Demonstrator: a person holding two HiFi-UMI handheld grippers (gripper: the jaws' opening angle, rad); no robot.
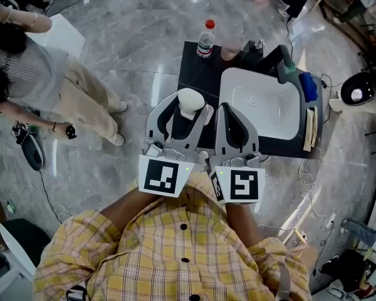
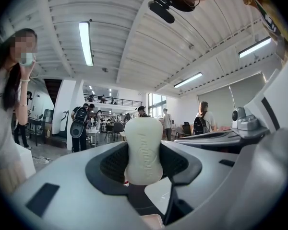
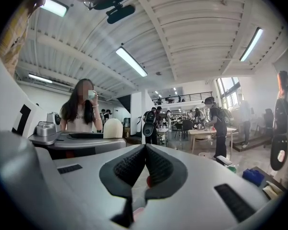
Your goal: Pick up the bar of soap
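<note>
The bar of soap (image 1: pixel 190 99) is cream-white and rounded, and it stands upright between the black pads of my left gripper (image 1: pixel 191 107). In the left gripper view the soap (image 2: pixel 144 150) fills the gap between the jaws, and both pads press on its sides. My left gripper (image 2: pixel 145 169) is shut on it, held up in the air in front of the person's chest. My right gripper (image 1: pixel 225 108) hangs close beside it on the right. Its jaws (image 3: pixel 144 150) are closed tip to tip with nothing between them. The soap (image 3: pixel 113 128) also shows at the left of the right gripper view.
Below the grippers is a black table (image 1: pixel 197 74) with a white sink basin (image 1: pixel 263 105). A clear bottle with a red cap (image 1: pixel 205 39) stands at its far edge and a blue sponge (image 1: pixel 308 86) at its right. A person (image 1: pixel 31 80) stands to the left on the grey floor.
</note>
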